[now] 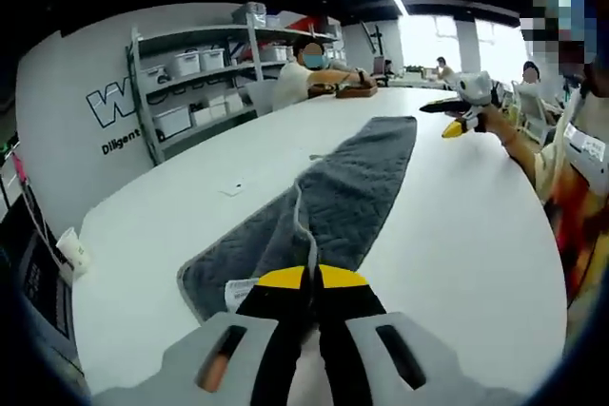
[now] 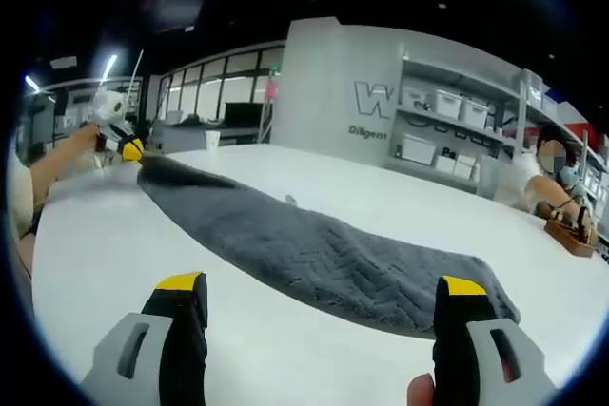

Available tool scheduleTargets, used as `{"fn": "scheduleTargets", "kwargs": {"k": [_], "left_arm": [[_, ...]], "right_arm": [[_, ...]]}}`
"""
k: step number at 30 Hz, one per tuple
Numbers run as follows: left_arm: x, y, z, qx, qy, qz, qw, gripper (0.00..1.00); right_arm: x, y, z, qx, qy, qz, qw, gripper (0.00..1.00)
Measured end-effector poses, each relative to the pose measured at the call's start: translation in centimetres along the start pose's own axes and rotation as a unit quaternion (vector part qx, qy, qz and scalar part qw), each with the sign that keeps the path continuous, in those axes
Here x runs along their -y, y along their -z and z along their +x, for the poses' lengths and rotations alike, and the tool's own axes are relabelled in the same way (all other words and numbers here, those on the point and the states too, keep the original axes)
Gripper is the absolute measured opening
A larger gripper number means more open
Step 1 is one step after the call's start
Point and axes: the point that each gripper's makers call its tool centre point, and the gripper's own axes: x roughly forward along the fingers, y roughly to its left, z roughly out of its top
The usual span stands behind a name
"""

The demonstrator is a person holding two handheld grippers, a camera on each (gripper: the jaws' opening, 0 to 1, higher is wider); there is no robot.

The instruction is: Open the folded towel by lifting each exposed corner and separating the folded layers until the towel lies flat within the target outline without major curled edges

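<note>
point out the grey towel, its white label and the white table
grey towel (image 1: 357,187), left gripper view, on the middle of the quilted cloth
white label (image 1: 240,292), left gripper view, on the tag at the near corner
white table (image 2: 105,254), right gripper view, on bare top beside the towel

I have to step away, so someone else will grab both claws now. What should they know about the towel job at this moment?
Left claw: shut on the towel, pinching its near end by the white label.
Right claw: open, holding nothing, hovering over the white table by the towel's other end.
Towel: a long grey strip on the table, with a fold ridge near the left claw.
Done: one corner gripped.
Left: peel the layers apart and spread the towel flat. I can't see a target outline.
</note>
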Motion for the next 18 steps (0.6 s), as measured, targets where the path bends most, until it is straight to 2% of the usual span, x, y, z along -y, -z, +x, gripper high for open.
{"fn": "scheduleTargets", "kwargs": {"k": [2,9,18], "left_arm": [[0.5,0.0,-0.8,0.013,0.010,-0.009,0.9998,0.03],[1.4,0.6,-2.7,0.020,0.018,0.001,0.9997,0.03],[2.2,2.8,-3.3,-0.016,0.026,0.012,0.9995,0.03]], "right_arm": [[-0.1,0.0,0.0,0.000,-0.001,-0.001,1.0000,0.99],[0.0,0.1,0.1,-0.003,0.000,-0.002,1.0000,0.99],[0.2,0.2,0.0,-0.004,0.002,0.001,1.0000,0.99]]}}
